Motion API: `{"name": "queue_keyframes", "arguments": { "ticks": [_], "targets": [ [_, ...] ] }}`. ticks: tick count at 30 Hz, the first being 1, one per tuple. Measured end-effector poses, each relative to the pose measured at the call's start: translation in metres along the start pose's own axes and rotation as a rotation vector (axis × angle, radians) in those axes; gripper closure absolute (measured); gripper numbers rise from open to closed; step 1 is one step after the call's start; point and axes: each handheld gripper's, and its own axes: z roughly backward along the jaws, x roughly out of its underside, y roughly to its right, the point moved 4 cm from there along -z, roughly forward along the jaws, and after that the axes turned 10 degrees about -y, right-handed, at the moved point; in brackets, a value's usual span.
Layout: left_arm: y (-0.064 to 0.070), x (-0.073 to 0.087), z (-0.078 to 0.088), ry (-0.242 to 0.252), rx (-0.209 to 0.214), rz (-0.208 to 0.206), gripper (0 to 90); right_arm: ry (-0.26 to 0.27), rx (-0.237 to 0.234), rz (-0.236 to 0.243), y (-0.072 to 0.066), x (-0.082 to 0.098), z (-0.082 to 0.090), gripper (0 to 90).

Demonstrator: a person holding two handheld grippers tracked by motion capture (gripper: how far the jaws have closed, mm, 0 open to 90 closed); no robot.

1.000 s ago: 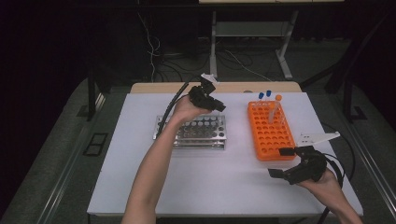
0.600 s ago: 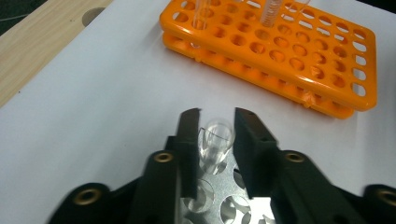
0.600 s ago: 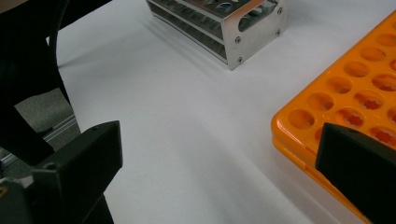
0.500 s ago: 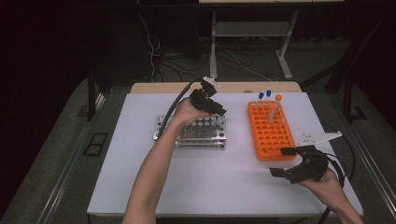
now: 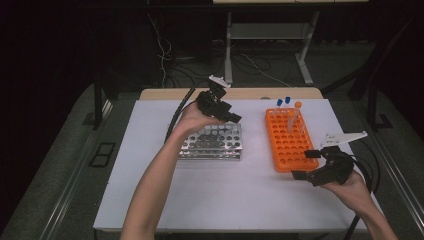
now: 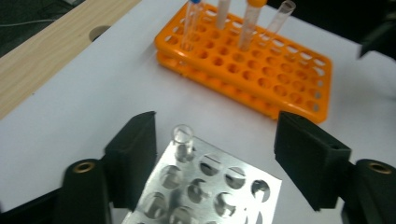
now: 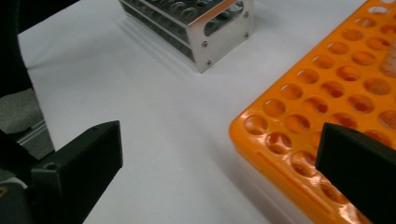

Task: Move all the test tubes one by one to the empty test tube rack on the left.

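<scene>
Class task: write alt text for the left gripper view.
A clear tube stands in a corner hole of the metal rack, between the open left gripper. Beyond, four tubes stand in an orange rack.

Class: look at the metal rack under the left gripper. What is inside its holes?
One clear tube stands in a corner hole of the metal rack. The visible neighbouring holes look empty; the nearer rows are cut off.

No text, label, brand, number or sign can be read in these pictures: the racks, the tubes, the table and the grippers carry no legible marking.
</scene>
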Motion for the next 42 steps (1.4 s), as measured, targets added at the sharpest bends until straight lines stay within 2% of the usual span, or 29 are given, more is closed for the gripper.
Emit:
{"name": "queue_keyframes", "arguments": {
  "ticks": [3,8,13,24,32,40,42],
  "targets": [
    [0.007,0.003,0.006,0.012,0.015,-0.003,22.0,-0.006,0.011,-0.007,0.007,-0.003,0.001,0.2],
    [0.018,0.010,0.017,0.042,0.016,0.004,12.9,-0.007,0.021,-0.010,0.016,-0.010,0.003,0.2],
    [0.026,0.019,0.027,0.046,-0.019,0.015,0.0,-0.009,0.037,-0.019,0.026,-0.015,0.004,0.2],
    [0.049,0.044,0.050,0.090,-0.052,0.000,0.0,0.002,0.061,-0.037,0.049,-0.025,0.005,0.2],
    [0.065,0.061,0.058,0.112,-0.058,-0.011,0.0,-0.006,0.082,-0.042,0.061,-0.031,0.003,0.3],
    [0.080,0.082,0.064,0.133,-0.067,-0.022,0.0,-0.021,0.107,-0.070,0.082,-0.030,-0.002,0.3],
    [0.083,0.086,0.065,0.136,-0.066,-0.018,0.0,-0.028,0.110,-0.074,0.086,-0.029,-0.004,5.2]
  ]
}}
